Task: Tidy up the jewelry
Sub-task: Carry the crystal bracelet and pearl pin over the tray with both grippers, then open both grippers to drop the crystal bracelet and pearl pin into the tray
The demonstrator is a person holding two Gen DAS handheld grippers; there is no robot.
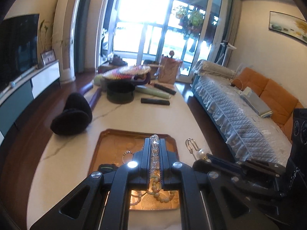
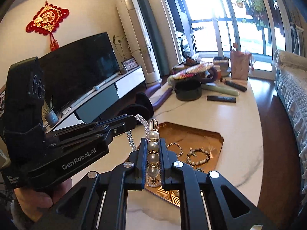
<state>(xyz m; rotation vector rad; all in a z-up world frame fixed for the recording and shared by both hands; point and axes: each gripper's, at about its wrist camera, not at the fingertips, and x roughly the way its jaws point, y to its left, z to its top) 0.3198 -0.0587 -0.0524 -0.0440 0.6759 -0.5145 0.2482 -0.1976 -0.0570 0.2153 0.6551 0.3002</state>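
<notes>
My left gripper [image 1: 155, 141] is shut on a clear crystal bead bracelet [image 1: 154, 153], held above an amber tray [image 1: 107, 143] on the white marble table. In the right wrist view the left gripper [image 2: 134, 121] holds that bracelet [image 2: 143, 123] as a hanging loop. My right gripper [image 2: 153, 141] is shut on a pearl bracelet [image 2: 153, 155] with a gold clasp [image 2: 153, 124]; its pearl shows in the left wrist view [image 1: 200, 153]. Both grippers hover side by side over the tray [image 2: 211, 134], where other bead bracelets [image 2: 198, 156] lie. A cream bead strand [image 1: 156, 190] lies under my left gripper.
On the table [image 1: 145, 115] stand a dark round box [image 1: 120, 93], a black remote [image 1: 155, 101], a black earmuff [image 1: 73, 113], rolled items and a colourful woven piece [image 1: 126, 72]. A sofa with a blue quilted cover [image 1: 239, 115] is to the right, a TV cabinet [image 1: 28, 88] to the left.
</notes>
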